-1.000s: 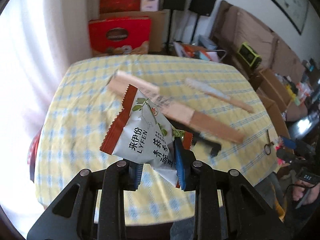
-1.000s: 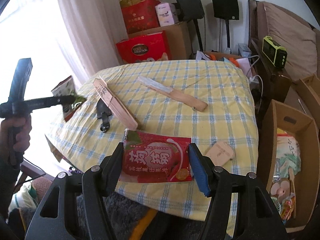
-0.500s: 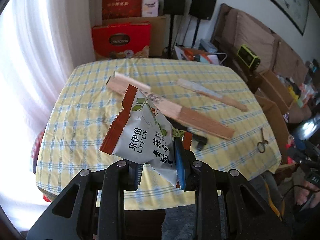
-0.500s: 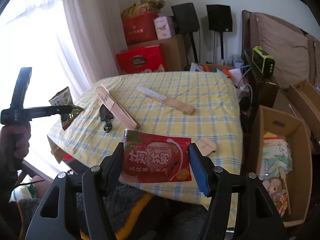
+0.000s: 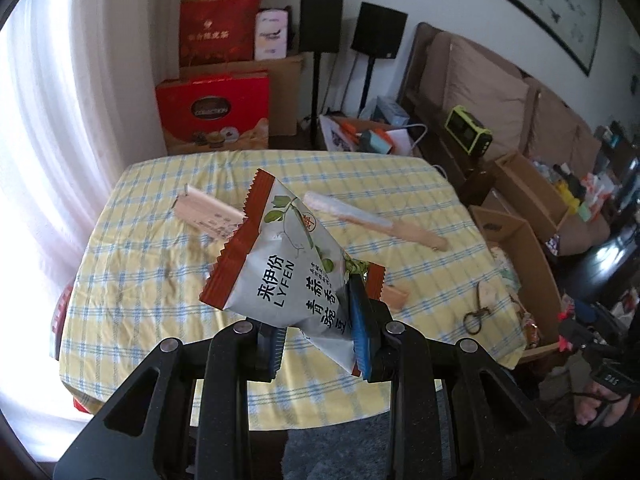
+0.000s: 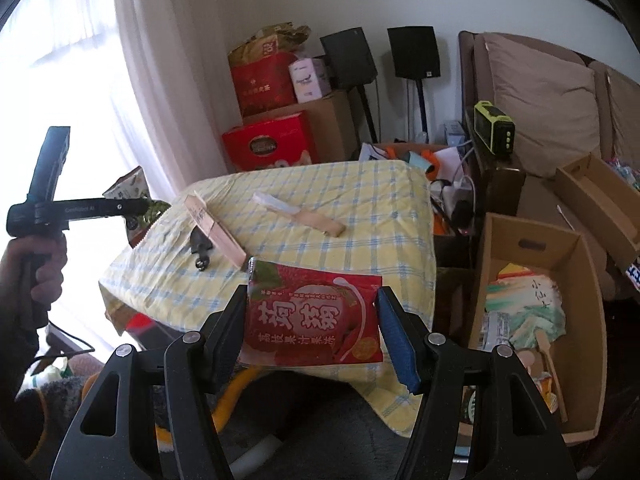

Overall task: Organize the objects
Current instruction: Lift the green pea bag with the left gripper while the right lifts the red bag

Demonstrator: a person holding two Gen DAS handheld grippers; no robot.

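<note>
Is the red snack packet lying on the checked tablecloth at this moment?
No: the red snack packet is held between the fingers of the right gripper, in front of the table edge.

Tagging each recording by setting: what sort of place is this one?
Most likely a home living room: a brown cushioned sofa, two black speakers on stands, and a table under a yellow checked cloth, amid cardboard boxes.
</note>
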